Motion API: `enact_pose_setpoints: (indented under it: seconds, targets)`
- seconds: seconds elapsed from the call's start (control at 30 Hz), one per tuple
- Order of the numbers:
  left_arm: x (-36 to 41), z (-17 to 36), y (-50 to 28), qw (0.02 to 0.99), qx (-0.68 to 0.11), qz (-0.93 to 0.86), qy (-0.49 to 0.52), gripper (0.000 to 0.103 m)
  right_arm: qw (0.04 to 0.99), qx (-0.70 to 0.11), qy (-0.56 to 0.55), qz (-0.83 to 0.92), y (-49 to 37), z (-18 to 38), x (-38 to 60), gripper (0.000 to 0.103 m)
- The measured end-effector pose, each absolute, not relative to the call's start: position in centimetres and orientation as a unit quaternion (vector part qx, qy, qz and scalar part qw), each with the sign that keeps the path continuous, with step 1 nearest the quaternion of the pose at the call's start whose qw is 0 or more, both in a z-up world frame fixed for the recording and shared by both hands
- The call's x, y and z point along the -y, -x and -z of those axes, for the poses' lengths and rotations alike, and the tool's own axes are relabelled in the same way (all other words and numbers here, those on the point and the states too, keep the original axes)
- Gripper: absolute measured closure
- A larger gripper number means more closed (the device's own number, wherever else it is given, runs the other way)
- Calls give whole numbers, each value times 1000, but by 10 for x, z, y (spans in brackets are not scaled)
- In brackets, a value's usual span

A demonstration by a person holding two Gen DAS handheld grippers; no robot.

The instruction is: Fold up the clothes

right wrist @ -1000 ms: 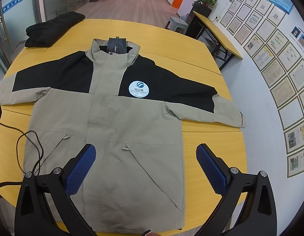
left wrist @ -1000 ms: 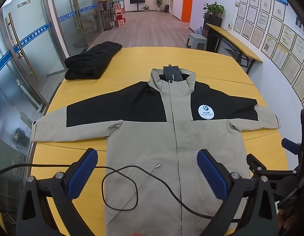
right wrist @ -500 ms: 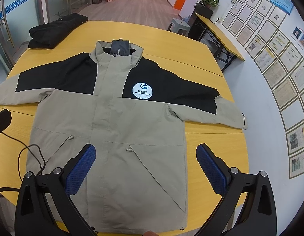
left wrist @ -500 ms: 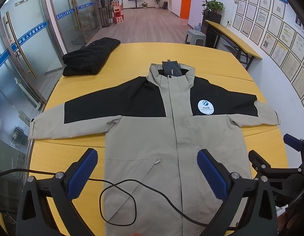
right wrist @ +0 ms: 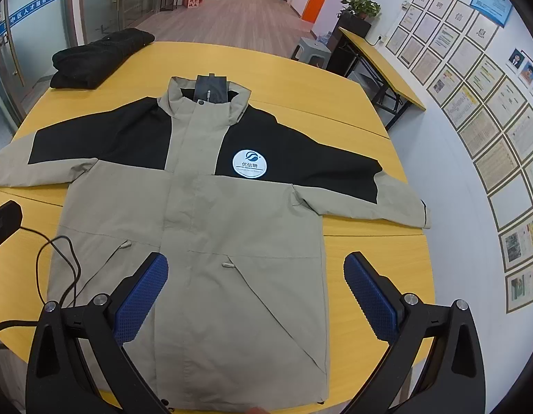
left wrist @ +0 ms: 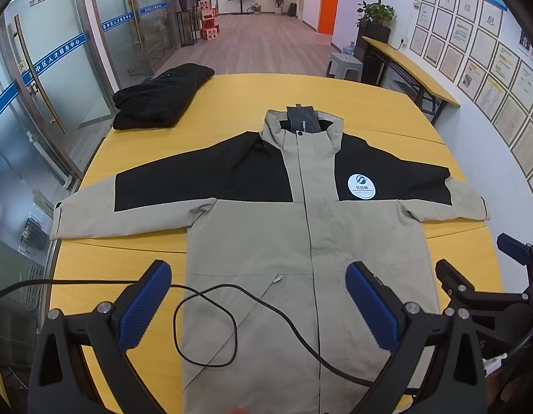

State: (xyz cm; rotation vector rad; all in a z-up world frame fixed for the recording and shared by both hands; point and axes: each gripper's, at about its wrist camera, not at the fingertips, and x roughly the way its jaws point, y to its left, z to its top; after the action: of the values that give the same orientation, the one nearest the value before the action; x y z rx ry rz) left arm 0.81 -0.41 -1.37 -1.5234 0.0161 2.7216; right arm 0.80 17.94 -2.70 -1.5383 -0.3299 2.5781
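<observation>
A beige and black jacket (left wrist: 266,234) lies flat, front up and sleeves spread, on the yellow table (left wrist: 249,103); it also shows in the right wrist view (right wrist: 214,227). A round white logo (right wrist: 249,164) sits on its chest. My left gripper (left wrist: 257,296) is open and empty above the jacket's lower left part. My right gripper (right wrist: 256,286) is open and empty above the lower right part. The right gripper also shows at the right edge of the left wrist view (left wrist: 473,276). A black cable (left wrist: 211,321) lies looped on the jacket's hem.
A folded black garment (left wrist: 159,98) lies at the table's far left corner, also in the right wrist view (right wrist: 97,57). Glass doors (left wrist: 42,86) stand to the left. A wall of framed papers (right wrist: 490,120) is on the right. A side table (left wrist: 404,65) and stool (left wrist: 345,65) stand beyond.
Both grippers have drawn back and up a little, so the jacket sits lower and farther in view. The jacket has not moved. Both jaws stay open.
</observation>
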Motion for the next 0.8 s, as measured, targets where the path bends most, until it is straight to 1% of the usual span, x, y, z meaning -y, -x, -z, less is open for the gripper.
enact_pose_setpoints:
  seconds: [0.2,0.43,0.6,0.67,0.8]
  targets:
    - [0,19,-5,20,-9,-872,489,0,66,113,510,-850,-8,33,-182,0]
    - [-18,40,14,16,-9,-870,493,0,65,125,502,-853,2,39,-200,0]
    - [-32,55,28,11,-8,-868,496,0,54,107,500,-858,23,52,-227,0]
    - [-42,67,37,17,-6,-869,494,0,48,92,499,-860,34,64,-243,0]
    - [-83,111,65,55,-14,-876,478,0,41,65,477,-875,55,99,-291,0]
